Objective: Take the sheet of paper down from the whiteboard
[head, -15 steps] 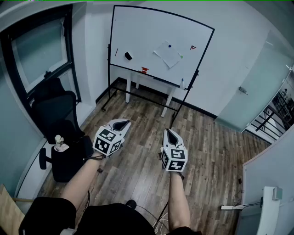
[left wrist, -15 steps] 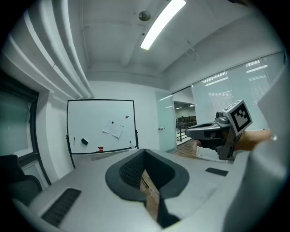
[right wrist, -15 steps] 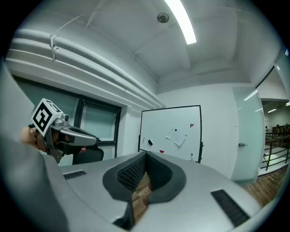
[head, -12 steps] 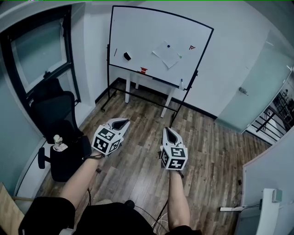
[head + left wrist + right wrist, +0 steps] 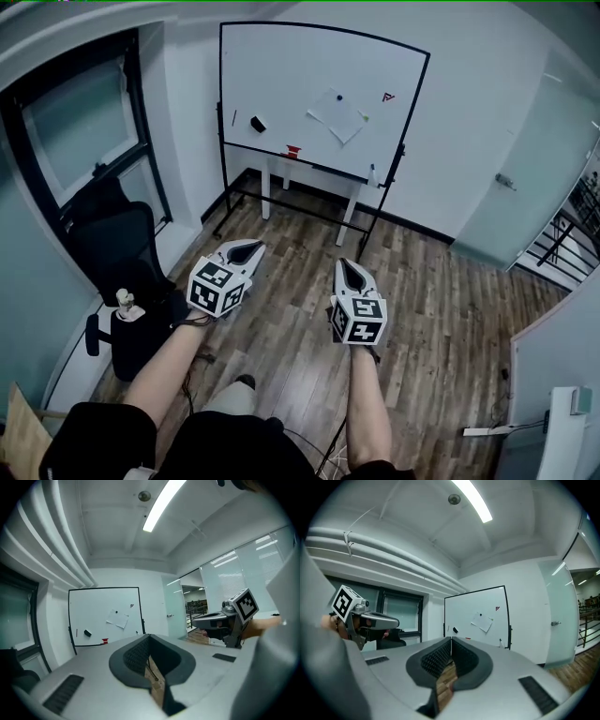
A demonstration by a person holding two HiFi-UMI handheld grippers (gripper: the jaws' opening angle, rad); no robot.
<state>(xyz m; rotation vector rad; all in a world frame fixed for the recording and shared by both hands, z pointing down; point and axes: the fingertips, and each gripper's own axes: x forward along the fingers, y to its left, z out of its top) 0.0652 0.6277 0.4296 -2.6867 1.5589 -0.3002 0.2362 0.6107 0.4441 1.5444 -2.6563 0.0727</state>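
Observation:
The whiteboard (image 5: 281,84) stands on its frame across the room, by the far wall. A white sheet of paper (image 5: 338,115) hangs tilted on it, pinned by a small dark magnet (image 5: 339,95). Both grippers are held out low over the wooden floor, well short of the board. My left gripper (image 5: 246,251) and my right gripper (image 5: 349,272) are both shut with nothing in them. The left gripper view has the paper (image 5: 117,618) small and far beyond the shut jaws. In the right gripper view the paper (image 5: 483,622) is just as distant.
A black eraser (image 5: 258,123) and a red mark (image 5: 388,97) are on the board; a red item (image 5: 293,150) and a marker (image 5: 372,173) sit at its tray. A black office chair (image 5: 112,239) stands left under the window. A frosted glass door (image 5: 511,187) is at the right.
The head view has shifted a little and a leg has come forward at the bottom. Both grippers keep the same pose, shut and empty.

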